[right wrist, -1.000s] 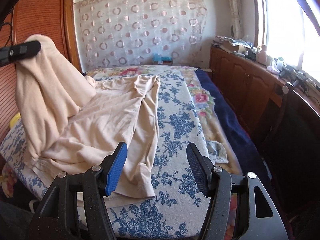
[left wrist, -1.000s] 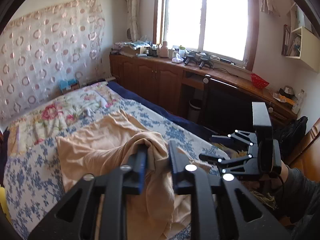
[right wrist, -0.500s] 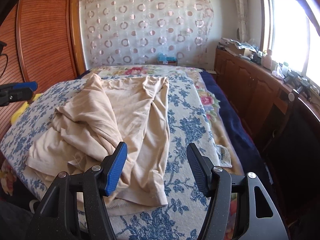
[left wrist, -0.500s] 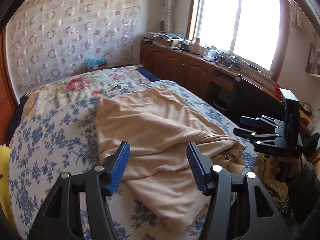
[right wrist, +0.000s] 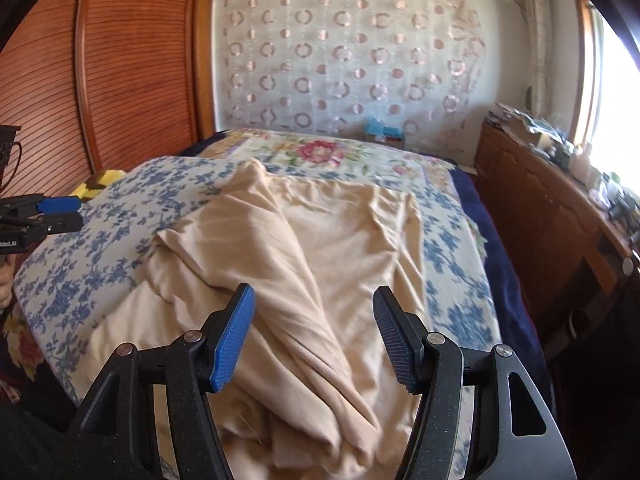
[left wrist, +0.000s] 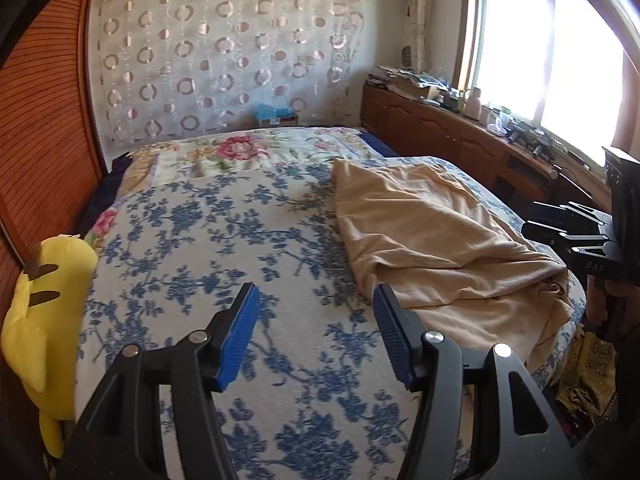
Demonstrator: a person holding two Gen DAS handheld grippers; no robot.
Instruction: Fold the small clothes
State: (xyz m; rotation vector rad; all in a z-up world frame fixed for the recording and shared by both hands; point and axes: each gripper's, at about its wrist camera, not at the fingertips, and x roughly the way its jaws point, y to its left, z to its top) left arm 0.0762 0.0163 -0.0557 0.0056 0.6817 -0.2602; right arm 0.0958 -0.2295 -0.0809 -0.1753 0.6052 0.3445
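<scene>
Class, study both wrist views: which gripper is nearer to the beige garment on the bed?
Right. The right gripper hangs open directly over the beige garment; the left gripper, also open, is off to its side above bare bedspread.

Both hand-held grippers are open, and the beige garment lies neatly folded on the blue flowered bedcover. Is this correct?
Not fully. The beige garment is not neatly folded; the right wrist view shows it rumpled and bunched on the blue flowered bedcover. The left hand-held gripper and right hand-held gripper are indeed open.
</scene>
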